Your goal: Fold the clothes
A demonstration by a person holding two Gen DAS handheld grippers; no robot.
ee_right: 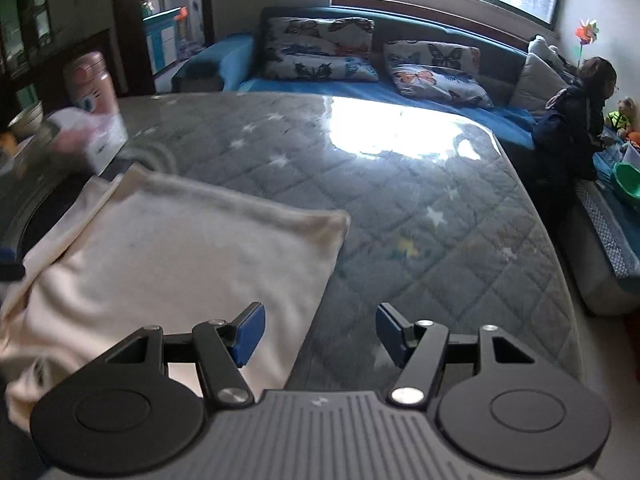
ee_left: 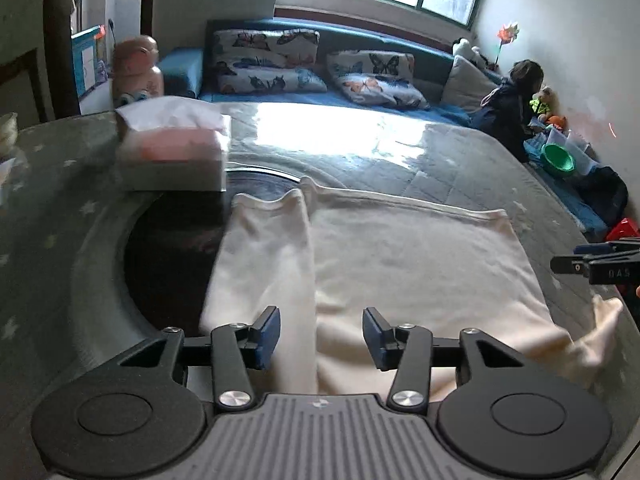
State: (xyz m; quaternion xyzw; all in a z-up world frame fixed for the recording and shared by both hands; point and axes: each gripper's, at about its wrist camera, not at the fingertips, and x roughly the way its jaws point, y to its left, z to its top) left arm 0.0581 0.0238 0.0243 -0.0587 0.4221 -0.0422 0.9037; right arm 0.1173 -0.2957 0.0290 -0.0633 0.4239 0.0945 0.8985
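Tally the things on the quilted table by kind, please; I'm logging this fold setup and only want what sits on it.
Cream garment, partly folded: 1
Tissue box: 1
Pink bottle, at the table's far left edge: 1
Total: 3
Both tongs, left and right, hover open, holding nothing.

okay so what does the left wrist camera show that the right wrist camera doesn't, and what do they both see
Only the left wrist view shows the folded-over sleeve lying along the cream garment, the dark round inset in the table and the right gripper entering from the edge.

Only the right wrist view shows the bare stretch of quilted grey cover beside the garment's far corner.

Both show open grippers, the left gripper over the garment, the tissue box, the butterfly pillows and a person by the wall.
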